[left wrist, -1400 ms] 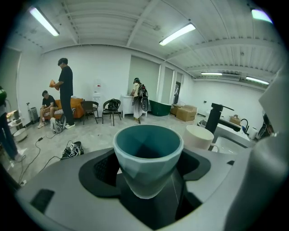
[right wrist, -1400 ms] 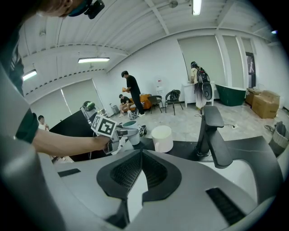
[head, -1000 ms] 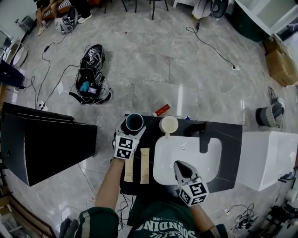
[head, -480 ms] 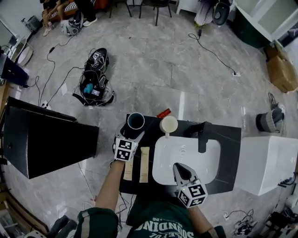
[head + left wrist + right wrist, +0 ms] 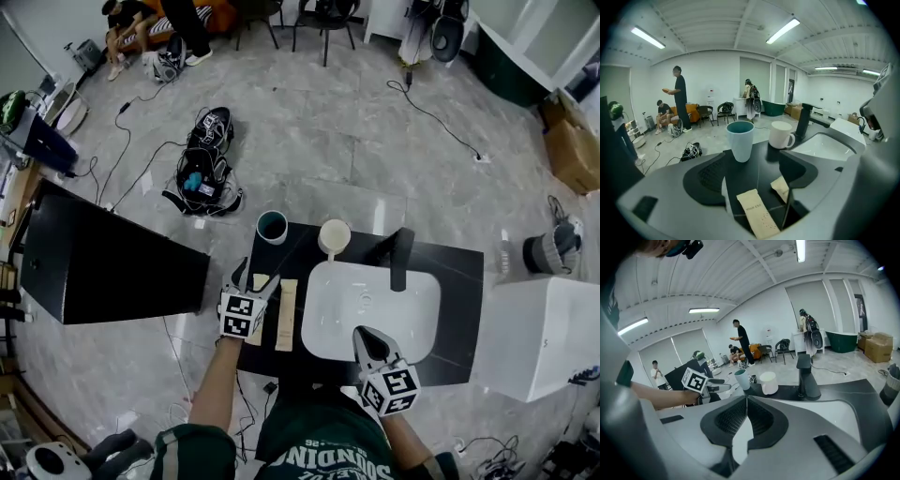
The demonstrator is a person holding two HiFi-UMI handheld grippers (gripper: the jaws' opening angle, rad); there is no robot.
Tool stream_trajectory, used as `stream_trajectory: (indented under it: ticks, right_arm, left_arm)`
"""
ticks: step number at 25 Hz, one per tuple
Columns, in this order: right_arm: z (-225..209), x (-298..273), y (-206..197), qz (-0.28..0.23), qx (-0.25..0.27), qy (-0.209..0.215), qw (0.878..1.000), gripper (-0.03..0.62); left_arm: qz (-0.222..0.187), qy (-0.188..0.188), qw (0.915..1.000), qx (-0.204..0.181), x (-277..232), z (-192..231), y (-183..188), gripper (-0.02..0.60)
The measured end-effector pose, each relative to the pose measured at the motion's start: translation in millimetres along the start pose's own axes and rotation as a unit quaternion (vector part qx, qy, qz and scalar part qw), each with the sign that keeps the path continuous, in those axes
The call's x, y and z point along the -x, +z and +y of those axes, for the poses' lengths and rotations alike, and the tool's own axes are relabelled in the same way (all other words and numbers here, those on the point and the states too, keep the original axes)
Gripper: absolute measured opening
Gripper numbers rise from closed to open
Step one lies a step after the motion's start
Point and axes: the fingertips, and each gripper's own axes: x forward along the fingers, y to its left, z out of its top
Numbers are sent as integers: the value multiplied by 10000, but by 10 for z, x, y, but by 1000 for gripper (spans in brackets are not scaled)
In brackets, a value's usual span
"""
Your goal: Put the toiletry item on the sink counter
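The left claw (image 5: 754, 164) is open, its jaws wide apart and holding nothing. Low in the left gripper view, a tan packet (image 5: 757, 213) lies flat on the dark counter (image 5: 764, 161) in the gap between them. A second packet (image 5: 782, 187) lies just to its right, partly hidden by the right-hand jaw. Toward the middle of that view, a blue cup (image 5: 740, 139) and a white mug (image 5: 780, 134) stand upright near each other and apart. In the head view both packets lie at the counter's left end, left of the white basin (image 5: 370, 314), with the black tap (image 5: 401, 258) at the basin's upper edge. The right claw (image 5: 746, 399) is closed and empty, its tips over the basin's lower edge.
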Motion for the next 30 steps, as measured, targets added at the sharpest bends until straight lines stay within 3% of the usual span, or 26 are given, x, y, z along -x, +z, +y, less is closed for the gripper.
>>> stream_trajectory:
  ticks: [4, 5, 8, 11, 30]
  right_arm:
    - [-7, 250, 19, -194, 104, 72, 9997, 43]
    - [-9, 308, 24, -252, 121, 83, 9996, 43]
    - [-19, 473, 16, -391, 168, 114, 9990, 43]
    - [8, 632, -11, -490, 199, 165, 9985, 43]
    - [41, 1500, -199, -946, 258, 294, 9947, 43]
  left_arm:
    - [1, -3, 10000, 6, 286, -282, 8, 294]
    - [52, 31, 10000, -7, 346, -356, -15, 259]
    - [149, 210, 9996, -79, 521, -602, -57, 64]
    - [-14, 156, 9999, -33, 706, -886, -42, 13]
    - [-564, -198, 9977, -323, 1566, -2355, 193, 11]
